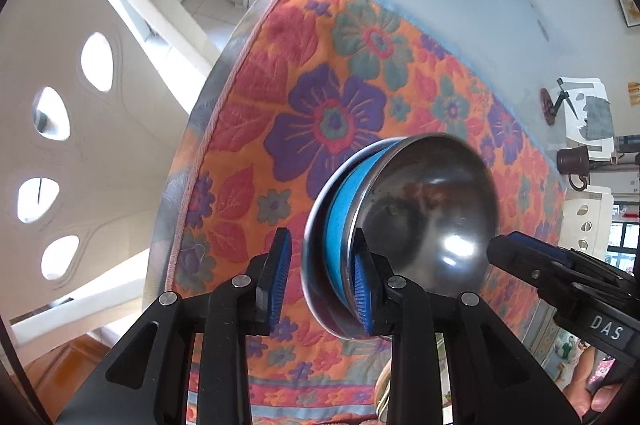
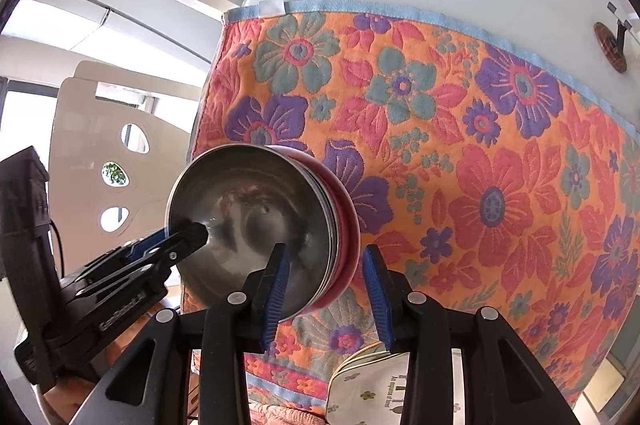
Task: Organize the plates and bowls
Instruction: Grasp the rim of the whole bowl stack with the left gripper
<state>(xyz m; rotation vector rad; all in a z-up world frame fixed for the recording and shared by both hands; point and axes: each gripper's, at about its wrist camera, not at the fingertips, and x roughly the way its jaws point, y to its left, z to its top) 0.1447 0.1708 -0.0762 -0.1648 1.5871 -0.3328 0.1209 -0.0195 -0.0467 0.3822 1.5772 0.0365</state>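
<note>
With both grippers straddling opposite rims, the nested steel bowls (image 1: 400, 225) sit on the floral cloth (image 1: 304, 73); left gripper (image 1: 322, 279) and right gripper (image 2: 326, 289) jaws parted, seemingly clear of the rims.

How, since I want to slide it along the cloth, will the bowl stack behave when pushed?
Probably rigid and slippery: the bowl stack looks like polished, reflective metal. Its nested bowls might shift against each other. The textured cloth would likely drag.
</note>
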